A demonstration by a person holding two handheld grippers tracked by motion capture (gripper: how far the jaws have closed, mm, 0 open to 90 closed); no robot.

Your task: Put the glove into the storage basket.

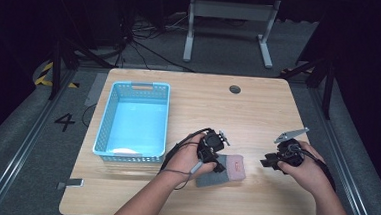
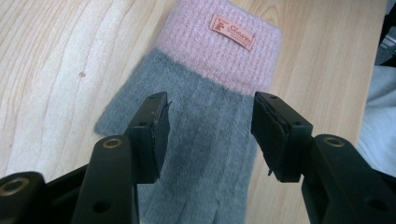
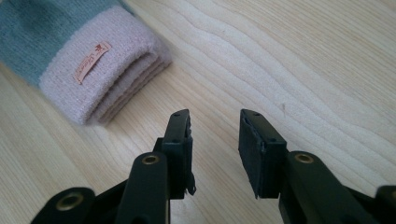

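The left gripper (image 2: 210, 135) hangs over the grey body of a knitted glove (image 2: 205, 116), its jaws spread to either side of the fabric and nothing pinched between them — a stance that reads as lining up to close on the glove across its width. In the high view this gripper (image 1: 215, 150) sits just below the frame's centre, with the glove (image 1: 227, 170) under and beside it, pink cuff toward the right. The right gripper (image 3: 215, 140) is also spread and empty, low over bare wood (image 3: 303, 70), the cuff in the upper left of its own view; it seems held back, near but apart, perhaps waiting to help. The cuff's edge there shows several layers, so whether this is one glove or a stacked pair cannot be told. Counted: two grippers, one glove bundle with one orange label (image 2: 232, 31), and one empty blue basket (image 1: 106, 122) at centre left, a likely destination.
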